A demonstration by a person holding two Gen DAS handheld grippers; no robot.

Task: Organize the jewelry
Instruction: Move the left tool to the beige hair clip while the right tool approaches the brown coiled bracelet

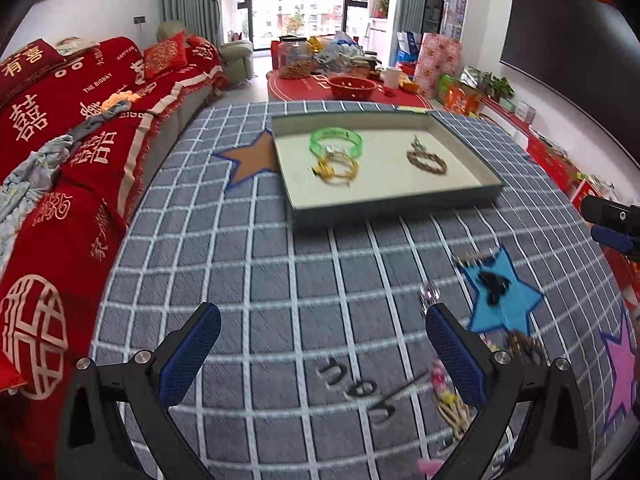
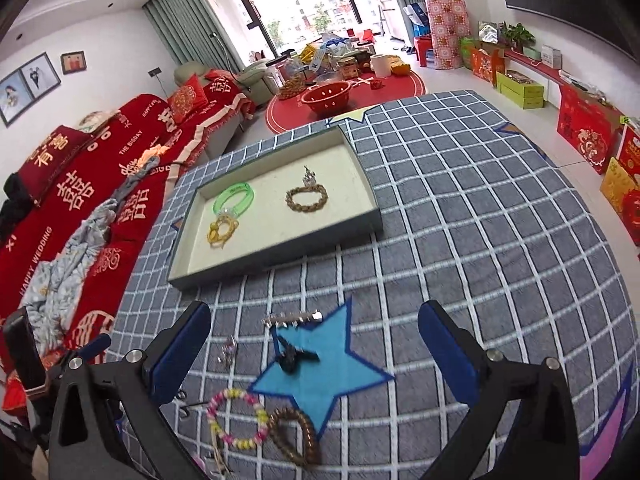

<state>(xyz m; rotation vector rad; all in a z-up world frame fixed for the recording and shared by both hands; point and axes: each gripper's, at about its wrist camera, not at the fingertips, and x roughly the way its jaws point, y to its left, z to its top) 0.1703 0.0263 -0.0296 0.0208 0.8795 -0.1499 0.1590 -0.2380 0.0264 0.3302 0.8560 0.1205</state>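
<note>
a: while both claws hang over the grey checked tablecloth [image 2: 460,208], the right gripper [image 2: 314,354] stands wide with nothing between its blue pads; below centre of its view a small black clip [image 2: 294,356] lies on a blue felt star [image 2: 320,376].

b: left gripper [image 1: 322,346]?

a: wide too, empty. blurred metal hairpins [image 1: 356,388] lie on the cloth between its fingers, low in frame.

b: tray contents?

a: the shallow grey-green cardboard tray [image 2: 280,258] sits upper centre. inside: a translucent green bangle [image 2: 236,198] at left, a yellow beaded bracelet [image 2: 220,230] touching it below, and a brown braided bracelet [image 2: 306,200] apart at right.

b: loose pieces?

a: a pink-and-yellow bead bracelet [image 2: 236,420] and a brown wooden bead bracelet [image 2: 296,436], bottom centre, beside the star. a silver comb clip [image 2: 292,318] at the star's upper tip.
</note>
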